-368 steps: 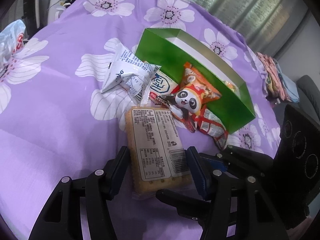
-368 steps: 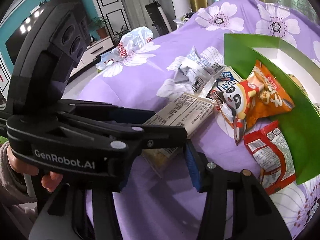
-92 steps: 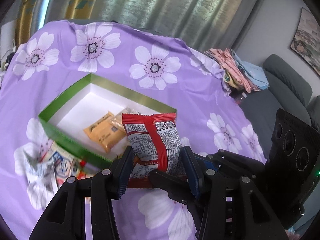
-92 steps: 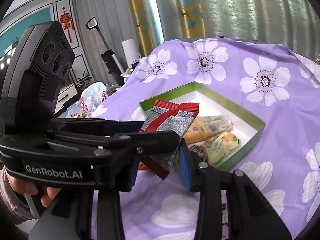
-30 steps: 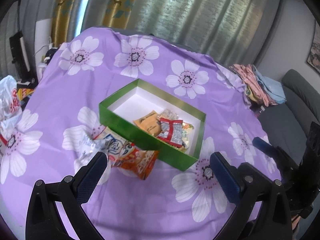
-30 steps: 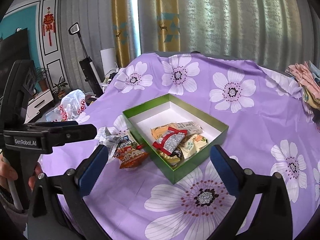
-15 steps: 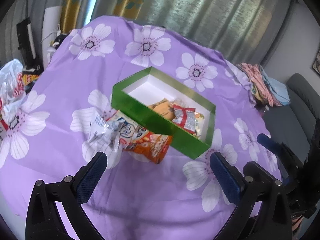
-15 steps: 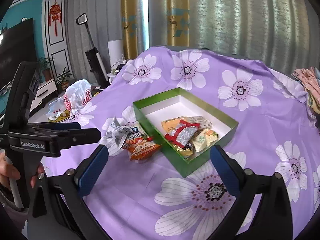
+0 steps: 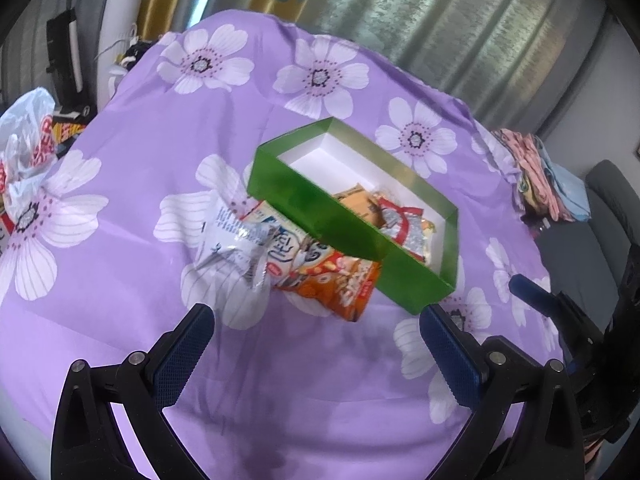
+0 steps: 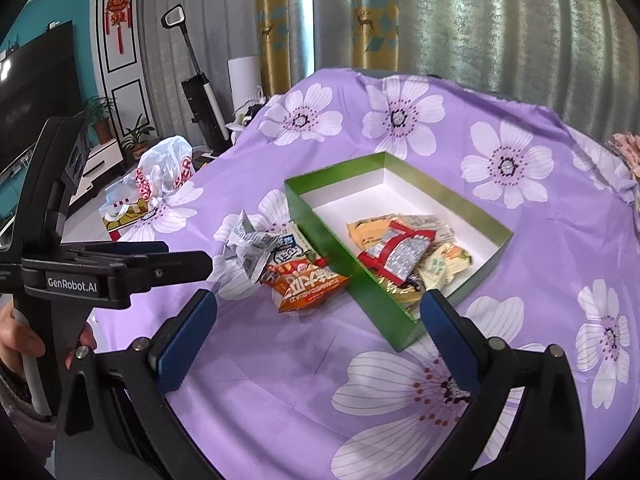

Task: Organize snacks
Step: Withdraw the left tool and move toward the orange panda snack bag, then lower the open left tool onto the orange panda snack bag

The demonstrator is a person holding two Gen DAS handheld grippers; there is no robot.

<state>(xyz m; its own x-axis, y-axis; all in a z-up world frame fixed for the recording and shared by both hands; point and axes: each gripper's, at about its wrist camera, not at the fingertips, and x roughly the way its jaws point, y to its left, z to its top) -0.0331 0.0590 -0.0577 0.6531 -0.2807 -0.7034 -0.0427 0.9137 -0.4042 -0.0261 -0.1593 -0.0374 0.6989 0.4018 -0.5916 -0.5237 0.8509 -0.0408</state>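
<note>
"GenRobot.AI" reads white on the left gripper (image 10: 200, 258), seen at mid-left of the right wrist view; the orange packet (image 10: 308, 285) bears large white characters and a line of Latin letters too small to read; the blue-and-white packet (image 10: 289, 249) shows one bold character, and the red packet (image 10: 398, 254) only fine print.

In its own view the left gripper (image 9: 316, 350) has its jaws spread wide, holding nothing, clear of the cloth (image 9: 140, 184); the right gripper (image 10: 318, 334) is equally wide and empty, its right finger (image 10: 448, 338) overlapping the near corner of the green box (image 10: 332, 240) in frame, contact unclear.

The box sits at frame centre with the red packet atop a few others inside; the orange, blue-and-white and crumpled silver packet (image 10: 250, 250) lie against its left wall outside.

Bare cloth fills the lower frame below the packets; the cloth drops off at upper left, where a plastic bag (image 10: 160, 176) sits.
</note>
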